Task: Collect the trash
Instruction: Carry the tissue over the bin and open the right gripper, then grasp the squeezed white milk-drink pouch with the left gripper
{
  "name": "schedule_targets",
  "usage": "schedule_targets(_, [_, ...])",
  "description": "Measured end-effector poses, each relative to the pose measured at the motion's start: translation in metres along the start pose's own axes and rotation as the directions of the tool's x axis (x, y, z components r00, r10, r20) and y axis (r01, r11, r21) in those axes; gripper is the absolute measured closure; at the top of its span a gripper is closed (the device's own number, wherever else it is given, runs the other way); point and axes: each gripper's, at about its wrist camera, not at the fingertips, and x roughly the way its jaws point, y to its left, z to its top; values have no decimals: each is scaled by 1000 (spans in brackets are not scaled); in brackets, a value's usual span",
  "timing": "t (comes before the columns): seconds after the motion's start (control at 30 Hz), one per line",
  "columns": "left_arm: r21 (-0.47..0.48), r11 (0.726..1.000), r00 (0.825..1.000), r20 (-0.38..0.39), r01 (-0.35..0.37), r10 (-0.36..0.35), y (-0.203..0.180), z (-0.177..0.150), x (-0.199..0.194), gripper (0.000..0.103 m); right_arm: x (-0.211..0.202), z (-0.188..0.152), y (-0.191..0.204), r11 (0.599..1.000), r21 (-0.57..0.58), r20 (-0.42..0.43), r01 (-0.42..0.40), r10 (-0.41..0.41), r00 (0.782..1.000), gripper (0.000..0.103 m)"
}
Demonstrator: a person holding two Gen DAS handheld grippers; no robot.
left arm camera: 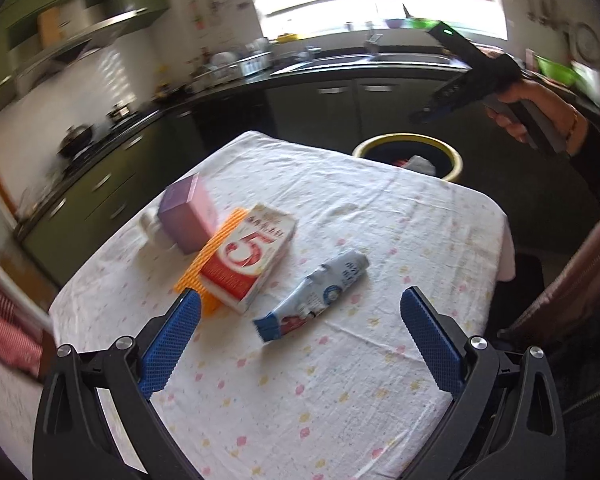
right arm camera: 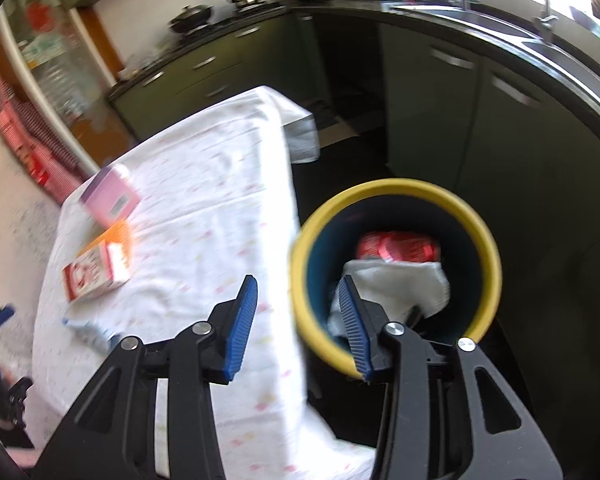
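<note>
A table under a white spotted cloth (left arm camera: pixel 340 380) carries four pieces of trash. Nearest the left gripper (left arm camera: pixel 300 312), whose blue pads stand wide apart and grasp nothing, lies a flattened blue-grey carton (left arm camera: pixel 312 296); its long axis runs diagonally, the crimped end toward the gripper and the narrower end toward the far right corner of the table. To its left a red-and-white box (left arm camera: pixel 252 258) lies flat, partly over an orange mesh pad (left arm camera: pixel 204 276), its long axis running from near to far. Behind it a pink box (left arm camera: pixel 188 216) stands tilted. Beyond the table's far edge is a yellow-rimmed bin (right arm camera: pixel 396 190) holding a red wrapper (right arm camera: pixel 396 246) and a white crumpled cloth (right arm camera: pixel 400 284). The right gripper (right arm camera: pixel 300 312) hangs over the bin's near rim, released, jaws parted and empty.
</note>
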Motion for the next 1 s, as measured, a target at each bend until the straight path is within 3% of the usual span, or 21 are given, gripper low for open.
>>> schedule_targets(0.13, [128, 983, 991, -17, 134, -133, -5, 9, 17, 5, 3, -12, 24, 998, -40, -25, -47, 46, 999, 62])
schedule_targets(0.23, [206, 953, 975, -52, 221, -215, -9, 16, 32, 5, 5, -18, 37, 995, -62, -41, -73, 71, 997, 60])
schedule_targets(0.43, [259, 886, 922, -153, 385, -356, -7, 27, 62, 8, 14, -23, 48, 993, -73, -61, -97, 93, 994, 58])
schedule_targets(0.6, [271, 864, 897, -253, 425, -362, -6, 25, 88, 23, 25, -25, 42, 993, -53, -79, -108, 104, 991, 58])
schedule_targets(0.8, [296, 868, 893, -341, 398, -293, -4, 16, 116, 25, 32, -27, 33, 992, -30, -90, -120, 117, 989, 58])
schedule_targets(1.0, [278, 865, 873, -387, 417, -296, 1, 8, 126, 37, 36, -27, 26, 992, -12, -95, -127, 125, 988, 58])
